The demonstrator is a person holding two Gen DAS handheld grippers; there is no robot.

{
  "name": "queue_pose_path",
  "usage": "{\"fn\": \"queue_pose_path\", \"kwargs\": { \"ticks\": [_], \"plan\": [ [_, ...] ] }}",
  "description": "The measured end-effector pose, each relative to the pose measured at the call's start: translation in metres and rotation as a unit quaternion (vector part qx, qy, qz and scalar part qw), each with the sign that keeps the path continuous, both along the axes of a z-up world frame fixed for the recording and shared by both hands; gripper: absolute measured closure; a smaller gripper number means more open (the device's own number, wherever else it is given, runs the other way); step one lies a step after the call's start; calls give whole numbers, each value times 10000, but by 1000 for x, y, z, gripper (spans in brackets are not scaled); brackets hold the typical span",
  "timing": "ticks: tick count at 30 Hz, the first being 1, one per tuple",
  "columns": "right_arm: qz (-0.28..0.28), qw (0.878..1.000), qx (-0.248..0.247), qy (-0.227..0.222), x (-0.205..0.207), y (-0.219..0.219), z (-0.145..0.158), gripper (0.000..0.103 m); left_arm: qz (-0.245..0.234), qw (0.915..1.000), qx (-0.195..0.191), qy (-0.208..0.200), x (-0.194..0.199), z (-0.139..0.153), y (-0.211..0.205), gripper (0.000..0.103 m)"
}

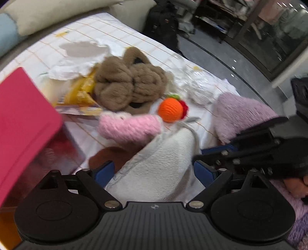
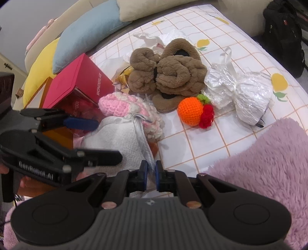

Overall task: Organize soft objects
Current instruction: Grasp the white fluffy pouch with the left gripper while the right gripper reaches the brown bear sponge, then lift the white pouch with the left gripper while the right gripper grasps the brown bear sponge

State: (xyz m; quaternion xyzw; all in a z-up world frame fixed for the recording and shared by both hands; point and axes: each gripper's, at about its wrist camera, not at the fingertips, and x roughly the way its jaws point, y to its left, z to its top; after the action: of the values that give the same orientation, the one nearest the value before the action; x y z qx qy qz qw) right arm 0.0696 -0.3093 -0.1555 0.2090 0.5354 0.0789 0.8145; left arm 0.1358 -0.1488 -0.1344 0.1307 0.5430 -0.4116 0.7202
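White terry-cloth drawstring pouch point(image 2: 119, 142) — lower centre of the right wrist view, lying on the checked white tablecloth with orange lines and yellow fruit prints point(image 2: 240, 63) that covers the worktop; its pale grey drawstring edge point(image 2: 143, 142) runs down into the right claw point(image 2: 151, 174), whose blue pads are together and clamped on that edge. Left claw point(image 1: 154, 171) — bottom of the left wrist view, blue fingers point(image 1: 105, 173) standing wide apart on either side of the pouch's white body, pads not pressing it. Pink-and-cream crocheted wool piece point(image 2: 123, 104) — just above the pouch, touching its mouth. Orange crocheted ball with green leaf and red berries point(image 2: 190, 111) — centre of frame, right of the pink piece and apart from it. Brown fleece slippers, a bundled pair point(image 2: 167, 75) — upper centre, resting partly on crumpled white paper point(image 2: 154, 37) and a yellow wrapper point(image 2: 124, 77). Crinkled silver-clear plastic bag point(image 2: 242, 96) — right of the slippers. Lilac long-pile plush cushion point(image 2: 269, 163) — lower right corner. Magenta rigid box with white lettering point(image 2: 82, 80) — left of centre, lid raised. Light blue pillow point(image 2: 84, 38), yellow pillow point(image 2: 38, 77) and cream pillow point(image 2: 154, 7) — upper left, beyond the worktop edge.
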Motion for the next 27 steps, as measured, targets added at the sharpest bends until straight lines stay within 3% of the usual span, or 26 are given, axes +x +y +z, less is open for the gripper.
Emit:
{"fn": "queue_pose_path", "kwargs": {
  "ticks": [5, 8, 10, 11, 13, 16, 18, 20, 27],
  "plan": [
    [-6, 10000, 64, -9, 1, -1, -1, 97, -241, 9997, -16, -74, -26, 1, -4, 4],
    [-10, 10000, 78, -21, 1, -1, -2, 97, -203, 9992, 162, -307, -42, 3, -10, 23],
    [-18, 9999, 94, -45, 1, -1, -1, 97, -154, 9971, 395, -627, -53, 2, -16, 44],
    [-25, 10000, 74, -59, 1, -1, -1, 97, -104, 9963, 416, -748, -58, 3, -18, 47],
    [-24, 9999, 24, -112, 0, 0, 1, 97, 85, 9954, 363, -883, -66, 7, -18, 64],
    [-6, 9996, -44, -263, -5, 1, 9, 94, 478, 9937, 202, -992, -74, 14, -9, 75],
    [-10, 9993, -83, -366, -8, 1, 14, 88, 759, 9917, 24, -1033, -78, 20, 2, 79],
    [-35, 9987, -138, -496, -13, 2, 20, 73, 1102, 9883, -215, -1033, -82, 28, 18, 82],
    [183, 9954, -587, -732, -21, 14, 35, 69, 2198, 9636, -789, -1303, -93, 76, 76, 87]
  ]
}}
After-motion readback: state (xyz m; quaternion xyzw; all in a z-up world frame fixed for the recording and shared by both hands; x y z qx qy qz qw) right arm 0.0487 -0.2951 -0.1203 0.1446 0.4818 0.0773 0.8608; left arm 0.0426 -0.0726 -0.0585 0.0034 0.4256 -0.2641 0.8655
